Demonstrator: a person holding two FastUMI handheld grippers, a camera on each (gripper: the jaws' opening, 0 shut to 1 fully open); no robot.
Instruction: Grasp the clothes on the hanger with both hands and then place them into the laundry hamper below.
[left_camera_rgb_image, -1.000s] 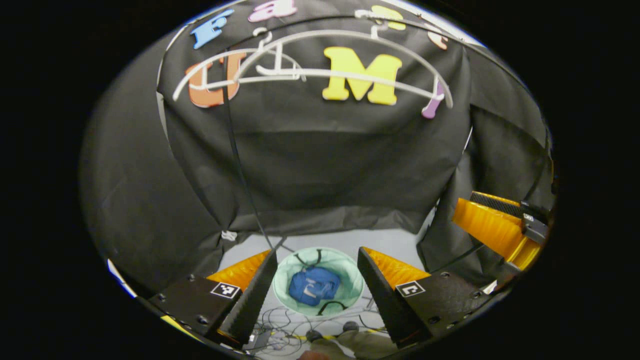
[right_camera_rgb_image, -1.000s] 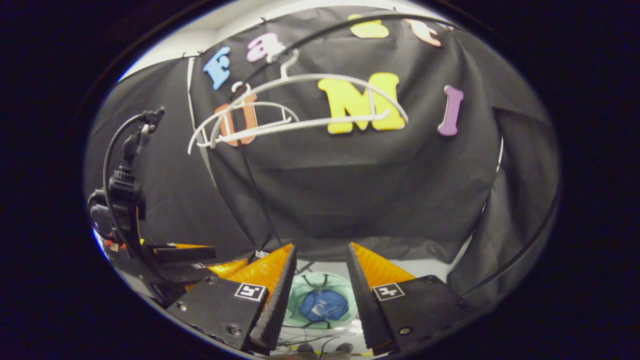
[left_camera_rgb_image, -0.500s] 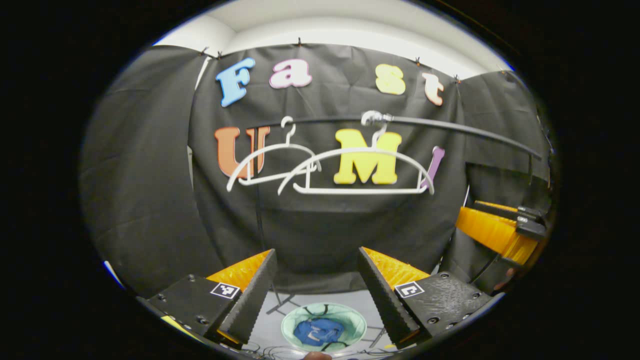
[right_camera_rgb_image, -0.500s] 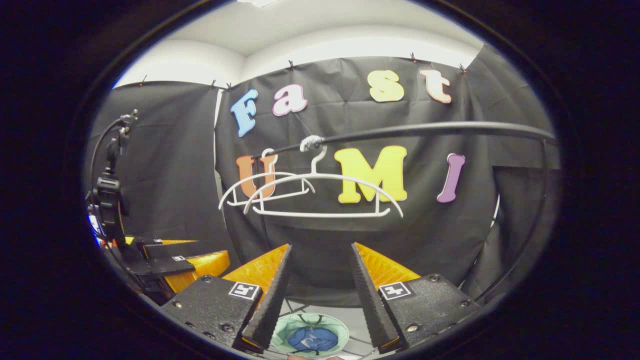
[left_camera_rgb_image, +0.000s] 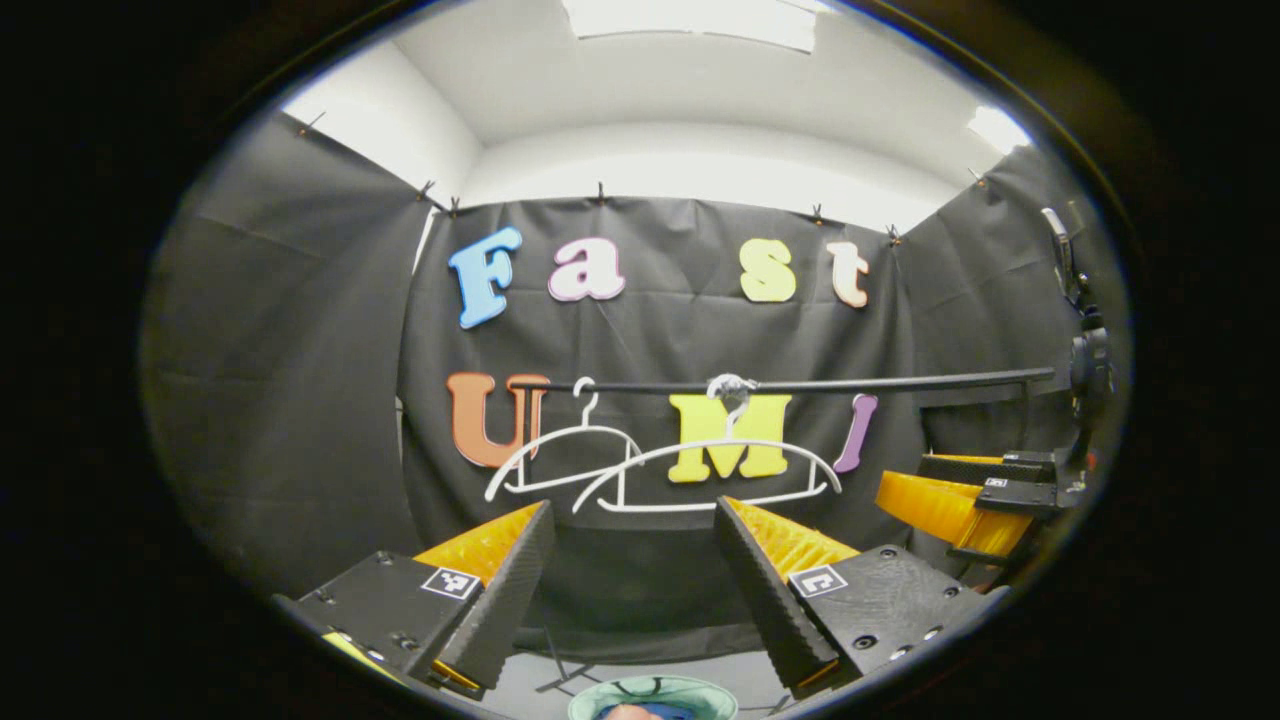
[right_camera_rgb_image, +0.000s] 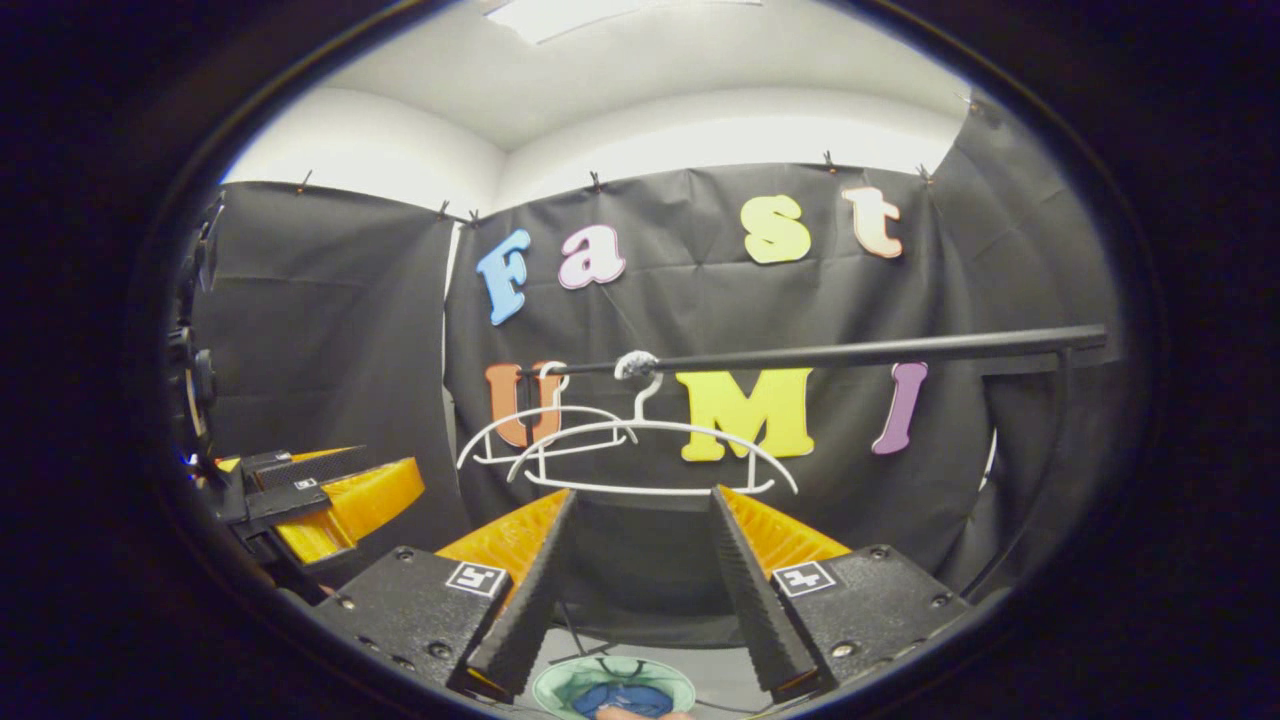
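Two bare white hangers (left_camera_rgb_image: 712, 468) (right_camera_rgb_image: 650, 458) hang side by side on a black rail (left_camera_rgb_image: 900, 381) (right_camera_rgb_image: 850, 352) in front of the black cloth wall. Far below, at the bottom edge, stands a pale green hamper (left_camera_rgb_image: 650, 684) (right_camera_rgb_image: 558, 680) with a blue garment (right_camera_rgb_image: 628, 697) lying inside. My left gripper (left_camera_rgb_image: 632, 505) is open, nothing between its fingers, pointing level at the wall under the hangers. My right gripper (right_camera_rgb_image: 644, 495) is open too and holds nothing. Each gripper appears from the side in the other's view: the right gripper (left_camera_rgb_image: 950, 495), the left gripper (right_camera_rgb_image: 330, 490).
Black cloth walls close the booth on three sides. White ceiling with light panels (left_camera_rgb_image: 690, 15) is above. The rail's stand legs (left_camera_rgb_image: 560, 675) rest on the grey floor beside the hamper. A cable mast (left_camera_rgb_image: 1085, 360) rises from the right gripper.
Both grippers have tilted and risen, so the hamper slid to the bottom edge and the hangers, rail and ceiling came into view. Both have stayed open and hold nothing.
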